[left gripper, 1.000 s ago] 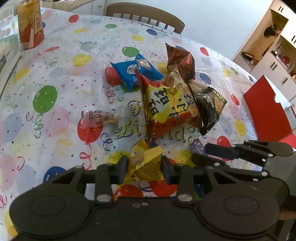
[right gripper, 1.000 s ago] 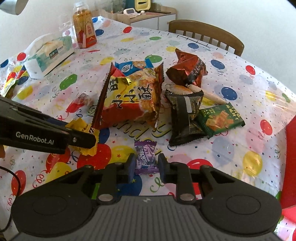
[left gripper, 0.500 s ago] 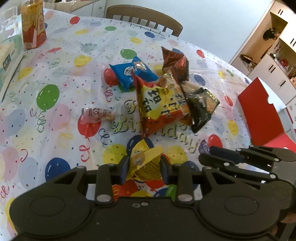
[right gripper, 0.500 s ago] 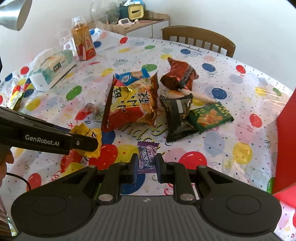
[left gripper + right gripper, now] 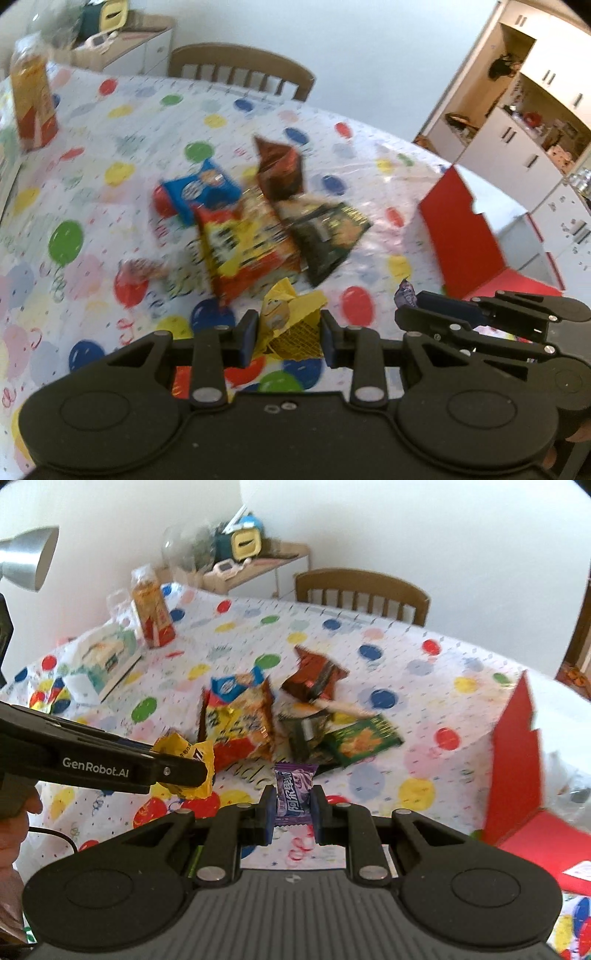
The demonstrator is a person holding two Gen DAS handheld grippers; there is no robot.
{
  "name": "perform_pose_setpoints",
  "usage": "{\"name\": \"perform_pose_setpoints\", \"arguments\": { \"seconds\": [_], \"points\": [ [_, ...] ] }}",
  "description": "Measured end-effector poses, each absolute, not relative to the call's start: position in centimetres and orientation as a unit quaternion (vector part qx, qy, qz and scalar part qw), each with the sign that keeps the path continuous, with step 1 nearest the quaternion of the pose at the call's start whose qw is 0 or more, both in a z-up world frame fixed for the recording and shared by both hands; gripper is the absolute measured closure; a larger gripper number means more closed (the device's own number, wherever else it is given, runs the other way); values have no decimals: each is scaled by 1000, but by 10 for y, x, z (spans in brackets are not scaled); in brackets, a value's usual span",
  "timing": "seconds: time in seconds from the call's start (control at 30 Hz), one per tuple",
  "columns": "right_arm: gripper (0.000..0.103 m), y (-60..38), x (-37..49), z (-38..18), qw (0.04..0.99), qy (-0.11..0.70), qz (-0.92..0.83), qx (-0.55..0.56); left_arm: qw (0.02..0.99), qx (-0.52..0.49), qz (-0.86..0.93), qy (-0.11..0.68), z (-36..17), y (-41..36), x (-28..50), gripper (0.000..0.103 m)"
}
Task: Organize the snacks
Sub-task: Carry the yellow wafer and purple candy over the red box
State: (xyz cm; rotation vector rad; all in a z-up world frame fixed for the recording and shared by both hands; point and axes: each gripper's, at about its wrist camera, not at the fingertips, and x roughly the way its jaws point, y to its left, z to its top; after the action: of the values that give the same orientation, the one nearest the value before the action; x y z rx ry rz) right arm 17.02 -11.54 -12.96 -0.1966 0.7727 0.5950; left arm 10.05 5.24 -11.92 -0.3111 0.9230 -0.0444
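L gripper [image 5: 288, 332] w/ yellow packet [image 5: 291, 317]; R gripper [image 5: 293, 810] w/ purple candy [image 5: 295, 792]

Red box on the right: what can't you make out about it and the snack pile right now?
- Red box: inside hidden by its raised flap in the right wrist view, by the right gripper in the left.
- Pile labels: motion-blurred on the big red-yellow bag.
- Green packet: partly under the black bag.
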Motion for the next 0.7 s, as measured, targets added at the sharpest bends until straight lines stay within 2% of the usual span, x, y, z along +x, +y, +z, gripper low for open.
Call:
{"name": "perform_pose_setpoints", "arguments": {
  "seconds": [0.33, 0.7],
  "points": [
    [84, -177, 174, -84, 908, 333, 244, -76, 900, -122, -78, 412, -74, -5, 124, 71],
    [84, -247, 195, -71, 924, 320, 199, -68, 907, -84, -128, 392, -48, -80, 159, 71]
  ]
}}
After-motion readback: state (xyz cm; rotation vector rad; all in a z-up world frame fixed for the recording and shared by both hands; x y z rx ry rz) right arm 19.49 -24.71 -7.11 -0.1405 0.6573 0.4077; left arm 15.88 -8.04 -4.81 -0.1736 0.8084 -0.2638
